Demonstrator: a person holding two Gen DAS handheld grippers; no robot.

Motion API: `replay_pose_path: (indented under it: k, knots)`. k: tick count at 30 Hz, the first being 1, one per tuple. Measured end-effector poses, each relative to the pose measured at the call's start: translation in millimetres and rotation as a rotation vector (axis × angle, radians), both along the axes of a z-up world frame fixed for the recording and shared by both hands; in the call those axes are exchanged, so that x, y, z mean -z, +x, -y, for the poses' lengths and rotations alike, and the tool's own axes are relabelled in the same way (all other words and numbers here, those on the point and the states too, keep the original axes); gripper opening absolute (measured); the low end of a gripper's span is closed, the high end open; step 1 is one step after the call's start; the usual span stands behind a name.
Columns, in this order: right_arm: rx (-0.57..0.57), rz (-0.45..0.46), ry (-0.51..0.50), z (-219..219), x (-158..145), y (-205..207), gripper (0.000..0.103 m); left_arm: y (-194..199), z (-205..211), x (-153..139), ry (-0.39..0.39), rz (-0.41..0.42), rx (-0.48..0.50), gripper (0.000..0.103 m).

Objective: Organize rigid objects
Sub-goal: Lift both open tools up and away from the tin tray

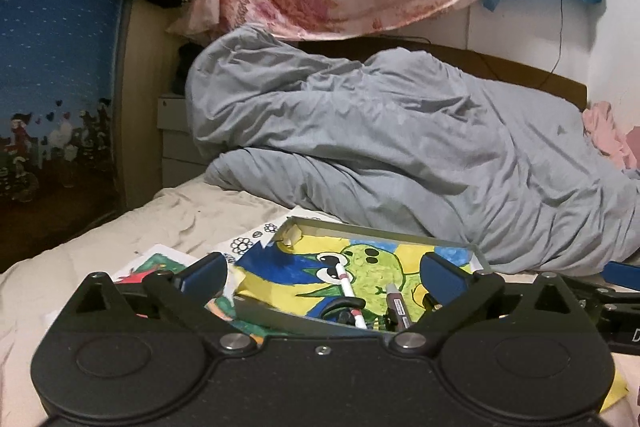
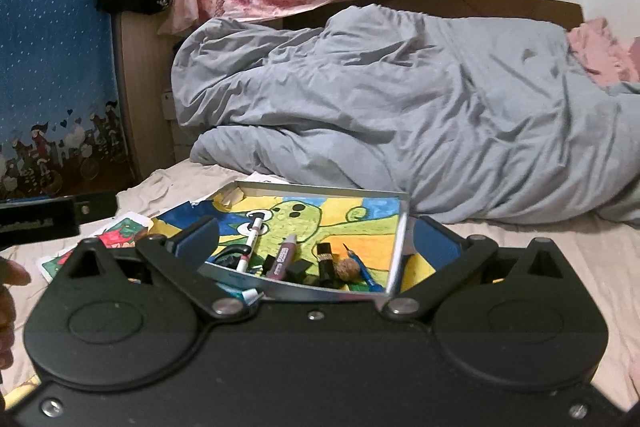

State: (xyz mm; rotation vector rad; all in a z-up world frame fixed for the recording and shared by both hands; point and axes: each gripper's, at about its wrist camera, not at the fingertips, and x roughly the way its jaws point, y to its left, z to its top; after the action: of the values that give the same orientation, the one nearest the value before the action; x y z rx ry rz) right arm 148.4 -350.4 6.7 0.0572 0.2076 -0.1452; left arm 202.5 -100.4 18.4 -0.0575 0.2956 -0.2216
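Lying in a metal tray point(image 2: 402, 243) (frog drawing inside), pens point(image 2: 285, 255) sit loose; both jaws wide.

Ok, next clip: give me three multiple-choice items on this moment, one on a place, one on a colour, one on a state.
1. Where does the walnut lie?
A. in the metal tray
B. on the duvet
C. on the floor

2. What colour is the duvet?
A. red
B. grey
C. black

3. How do the right gripper jaws stand?
A. shut on a pen
B. shut on nothing
C. open, gripping nothing

Answers:
1. A, it sits among the pens near the tray's front wall.
2. B, the bunched bedding behind the tray is grey.
3. C, both blue pads stand wide apart, the tray seen between them.
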Motion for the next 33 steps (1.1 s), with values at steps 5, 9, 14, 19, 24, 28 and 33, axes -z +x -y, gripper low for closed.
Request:
replay_pose_path:
  k: [5, 9, 14, 19, 24, 28, 33]
  knots:
    - [0.024, 0.022, 0.002, -4, 5, -40, 0.102, -31, -10, -1, -0.011, 0.009, -0.019, 0.102]
    - [0.022, 0.005, -0.006, -7, 16, -62, 0.102, -51, -17, 1, -0.021, 0.007, -0.032, 0.102]
    - [0.009, -0.041, -0.013, -9, 27, -65, 0.102, -73, -23, 14, 0.009, -0.005, -0.036, 0.102]
    - [0.008, -0.067, -0.018, -14, 32, -58, 0.102, -85, -26, 27, 0.042, -0.024, -0.052, 0.102]
    - [0.006, -0.082, -0.027, -19, 35, -53, 0.102, -86, -28, 31, 0.058, -0.031, -0.064, 0.102]
    - [0.002, -0.1, -0.037, -19, 35, -49, 0.102, -85, -28, 35, 0.067, -0.038, -0.067, 0.102]
    - [0.003, -0.106, -0.038, -19, 35, -46, 0.102, -86, -26, 41, 0.085, -0.053, -0.06, 0.102]
